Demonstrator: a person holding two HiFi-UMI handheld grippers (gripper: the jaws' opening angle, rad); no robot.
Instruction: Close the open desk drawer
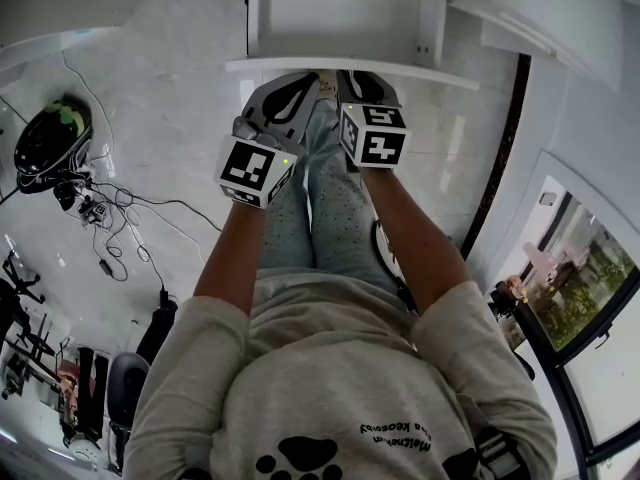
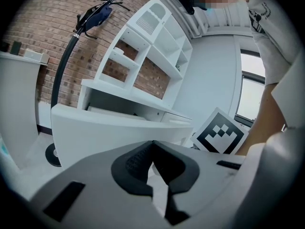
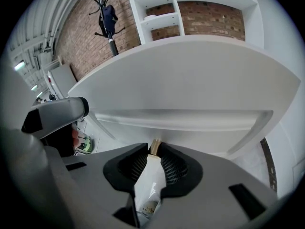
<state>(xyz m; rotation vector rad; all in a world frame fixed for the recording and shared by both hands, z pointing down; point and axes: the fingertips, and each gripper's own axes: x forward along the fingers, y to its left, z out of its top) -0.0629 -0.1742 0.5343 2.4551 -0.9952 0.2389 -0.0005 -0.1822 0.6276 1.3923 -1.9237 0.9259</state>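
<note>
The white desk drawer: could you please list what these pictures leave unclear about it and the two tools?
Drawer's inside: the white drawer front blocks it in the left gripper view; no view looks in.
How far it stands open: the head view shows only a white edge.
The slim white item with tan tip gripped by the right tool: lower end behind the tool's body, print too small.

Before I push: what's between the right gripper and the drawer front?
In the right gripper view, only the white tan-capped item the right gripper holds; otherwise bare to the drawer front.
</note>
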